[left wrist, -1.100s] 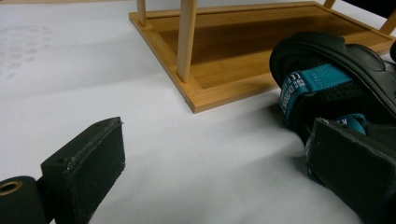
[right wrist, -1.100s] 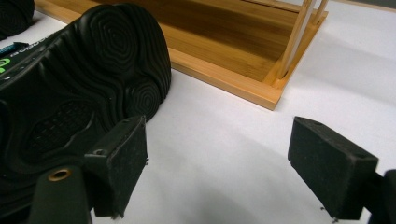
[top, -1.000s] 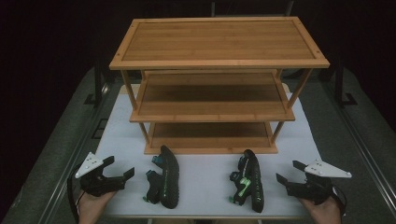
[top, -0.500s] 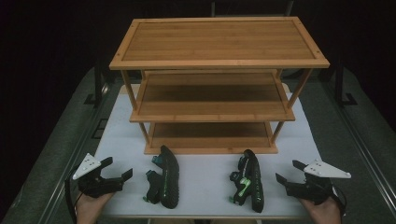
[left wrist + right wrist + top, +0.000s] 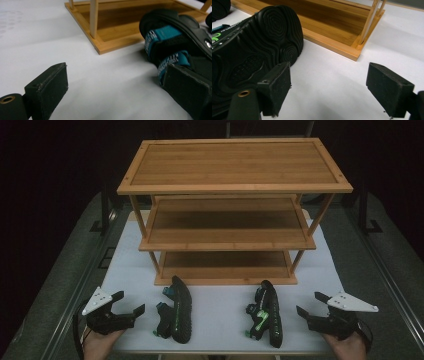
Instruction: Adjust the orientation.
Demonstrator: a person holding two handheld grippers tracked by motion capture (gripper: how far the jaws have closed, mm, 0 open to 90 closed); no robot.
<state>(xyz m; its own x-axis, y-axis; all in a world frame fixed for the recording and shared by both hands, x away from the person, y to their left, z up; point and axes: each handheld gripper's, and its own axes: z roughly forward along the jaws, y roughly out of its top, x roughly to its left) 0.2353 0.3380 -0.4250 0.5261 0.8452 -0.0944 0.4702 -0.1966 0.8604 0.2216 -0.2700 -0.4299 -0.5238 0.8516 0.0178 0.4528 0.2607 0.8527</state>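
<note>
Two black sandals lie on their sides on the white table in front of a three-tier bamboo shelf [image 5: 230, 237]. The left sandal [image 5: 176, 312] has teal straps, the right sandal [image 5: 266, 316] green ones. My left gripper [image 5: 131, 301] stands open just left of the teal sandal, with nothing in it. In the left gripper view the teal sandal [image 5: 175, 42] lies beside the right jaw, and the gripper [image 5: 116, 85] is wide open. My right gripper [image 5: 308, 302] stands open right of the green sandal. In the right gripper view that sandal's sole [image 5: 254, 50] lies by the left jaw of the open gripper [image 5: 332, 85].
The shelf's bottom tier [image 5: 120, 27] rests on the table just behind the sandals, and its corner post [image 5: 368, 23] stands ahead of the right gripper. White table [image 5: 220, 310] shows between the two sandals. Dark floor and metal rails flank the table.
The left gripper has drifted slightly left and toward the table's near edge. The sandals and the right gripper have stayed put.
</note>
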